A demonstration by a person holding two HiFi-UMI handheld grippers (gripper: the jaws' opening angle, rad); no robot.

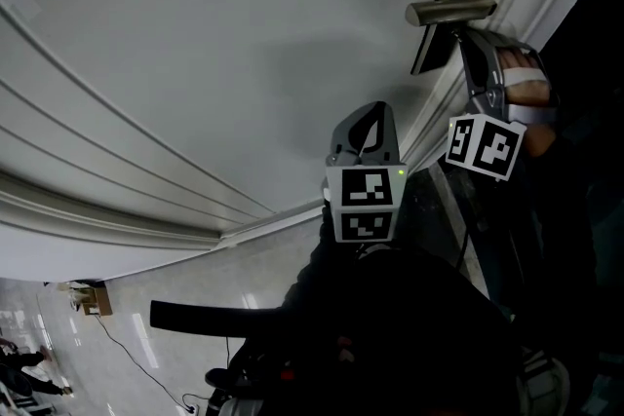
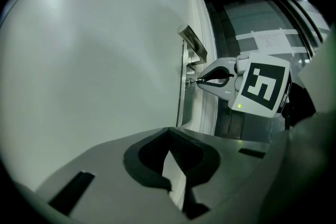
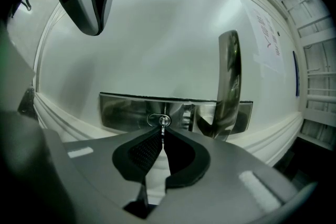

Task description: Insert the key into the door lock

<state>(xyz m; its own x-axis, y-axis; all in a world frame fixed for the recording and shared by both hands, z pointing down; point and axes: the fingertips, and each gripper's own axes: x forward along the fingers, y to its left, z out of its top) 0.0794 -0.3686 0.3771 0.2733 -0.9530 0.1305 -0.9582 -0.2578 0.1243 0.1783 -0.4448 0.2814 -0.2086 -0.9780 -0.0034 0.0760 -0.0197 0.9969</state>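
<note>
Clenched on the key [image 3: 163, 130], the right hand-held gripper [image 3: 163, 139] aims its shaft straight at the lock [image 3: 126, 113], tip at the keyhole [image 3: 158, 120]; the left hand-held gripper [image 2: 169, 135], closed empty, hangs farther off.

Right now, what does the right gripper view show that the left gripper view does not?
Only the right gripper view: the keyhole face-on, with the key at it, pinched in the right gripper's jaws. Only the left gripper view: that gripper from the side with its marker cube, and a glass panel bearing a paper note. Both: the white door, the lever handle and the metal lock plate.
</note>
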